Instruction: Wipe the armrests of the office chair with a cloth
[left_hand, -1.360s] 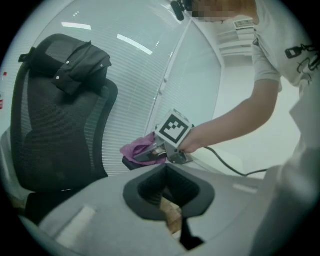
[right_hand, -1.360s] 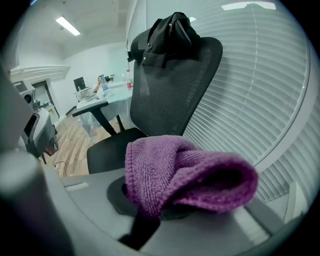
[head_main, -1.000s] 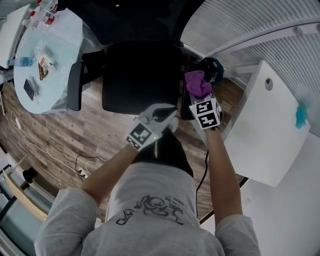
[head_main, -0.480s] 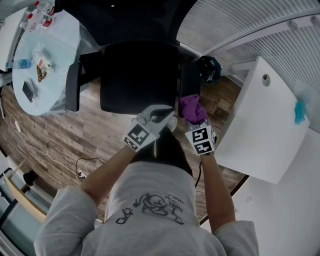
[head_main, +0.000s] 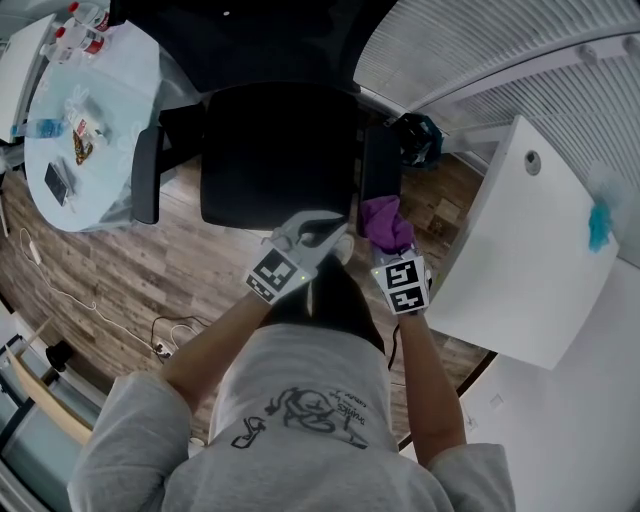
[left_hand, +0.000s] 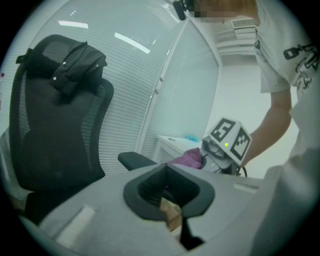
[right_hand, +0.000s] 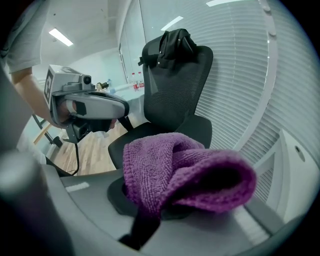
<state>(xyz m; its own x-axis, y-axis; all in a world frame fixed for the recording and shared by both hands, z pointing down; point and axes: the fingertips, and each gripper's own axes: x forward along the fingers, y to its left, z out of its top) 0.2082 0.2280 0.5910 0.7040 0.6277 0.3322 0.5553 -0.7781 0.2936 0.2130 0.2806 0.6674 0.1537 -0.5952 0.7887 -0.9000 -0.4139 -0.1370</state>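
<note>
At centre frame, just right of the office chair (head_main: 275, 150) seat, your right gripper (head_main: 388, 245) pinches the purple cloth (head_main: 384, 222) in its jaws at the lower end of the frame-right armrest (head_main: 379, 165). Your left gripper (head_main: 322, 232) hovers beside it, jaws pressed together, empty.

armrest (head_main: 380, 170) close to white cabinet (head_main: 520, 250) (narrow gap) | far armrest (head_main: 147, 175) just beside round table (head_main: 110, 120)

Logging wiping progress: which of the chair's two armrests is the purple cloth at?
The armrest on the person's right, beside the white desk: the right gripper holds the cloth at its near end.
</note>
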